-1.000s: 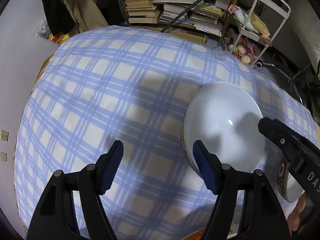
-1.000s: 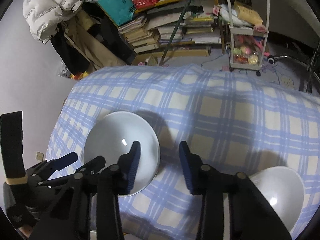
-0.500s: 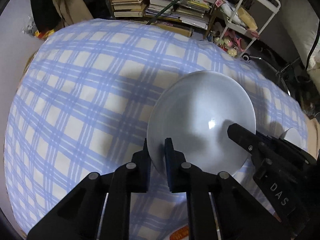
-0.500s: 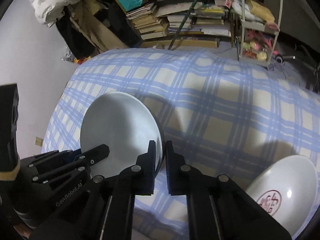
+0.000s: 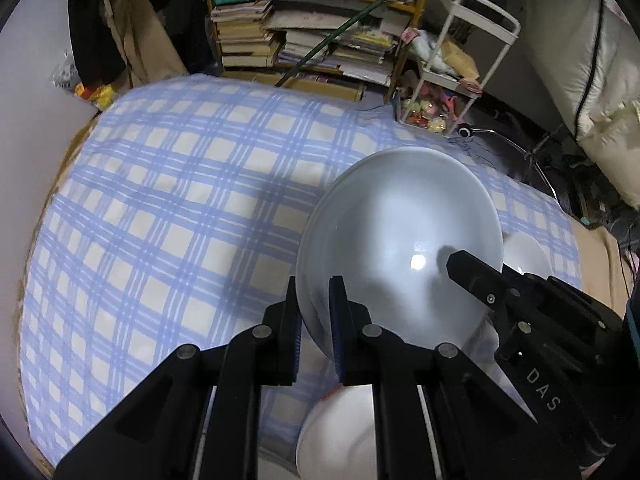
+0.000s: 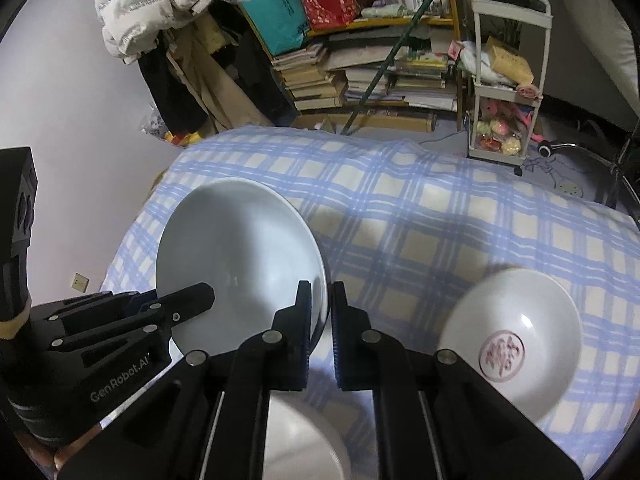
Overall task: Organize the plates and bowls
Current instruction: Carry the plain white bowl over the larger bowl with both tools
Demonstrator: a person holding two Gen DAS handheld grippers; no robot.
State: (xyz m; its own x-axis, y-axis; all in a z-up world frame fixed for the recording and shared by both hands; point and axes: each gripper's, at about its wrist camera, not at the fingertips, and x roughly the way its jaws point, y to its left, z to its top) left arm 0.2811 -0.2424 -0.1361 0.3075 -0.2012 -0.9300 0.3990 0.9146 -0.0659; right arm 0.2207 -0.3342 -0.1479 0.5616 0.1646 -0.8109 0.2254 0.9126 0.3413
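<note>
**Two grippers hold one big white plate**

Closest, a plain white dish [image 5: 340, 432] sits low under the grippers. Just past it, the left gripper [image 5: 314, 320] pinches the near left edge of the big white plate [image 5: 400, 248]. The right gripper [image 6: 322, 320] pinches its right edge. The plate is tilted, up off the blue checked cloth [image 5: 168, 208]. To the right, a bowl with a red stamp [image 6: 512, 336] lies on the cloth. Far back are stacked books [image 6: 316, 80] and a white cart [image 6: 508, 80].

A plate [image 6: 240, 248] hangs above the tablecloth [image 6: 420, 220]. At its four o'clock lies a stamped bowl [image 6: 516, 332]; at six, another bowl [image 6: 304, 436]. Bookshelves [image 6: 360, 68] stand at twelve, a cart [image 6: 508, 80] at two.
</note>
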